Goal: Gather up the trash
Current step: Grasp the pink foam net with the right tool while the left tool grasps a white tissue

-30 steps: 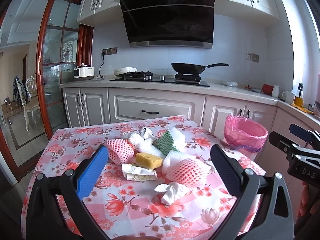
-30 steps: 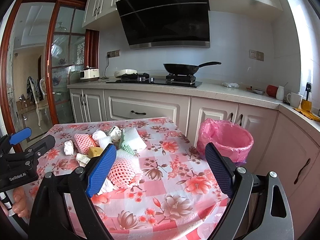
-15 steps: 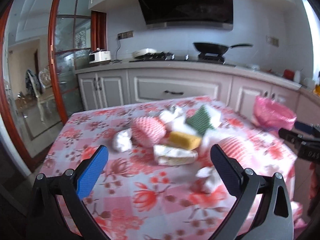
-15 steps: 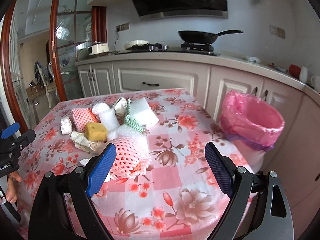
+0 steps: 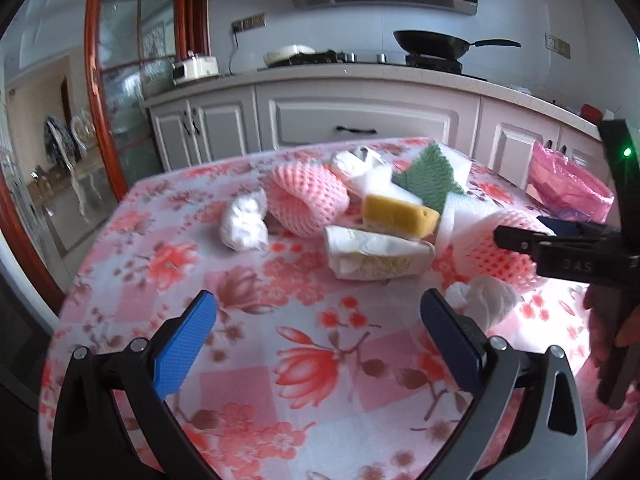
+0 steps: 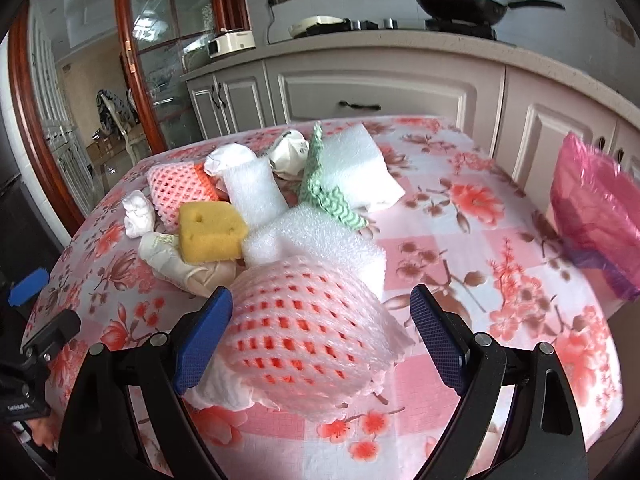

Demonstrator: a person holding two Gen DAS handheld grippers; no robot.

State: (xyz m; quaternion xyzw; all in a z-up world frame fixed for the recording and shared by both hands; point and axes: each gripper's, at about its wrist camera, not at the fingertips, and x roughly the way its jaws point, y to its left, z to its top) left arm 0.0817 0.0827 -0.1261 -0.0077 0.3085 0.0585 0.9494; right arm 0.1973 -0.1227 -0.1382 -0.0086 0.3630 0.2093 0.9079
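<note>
On the table (image 5: 132, 240) with its pink floral cloth, the left gripper (image 5: 320, 334) hangs wide open and empty before a crumpled white paper packet (image 5: 376, 254); a yellow sponge block (image 6: 210, 232) lies mid-pile; the right gripper (image 6: 322, 332) gapes around a pink foam fruit net (image 6: 304, 336), unclamped; a pink-lined trash bin (image 6: 596, 212) stands beyond the table's right edge

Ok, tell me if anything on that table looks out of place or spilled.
Nothing is spilled or broken. The odd part is the litter heaped mid-table: two pink foam nets, a yellow sponge, white foam pieces, crumpled tissues and a wrapper. The pink-lined bin stands off the table's right edge.
</note>
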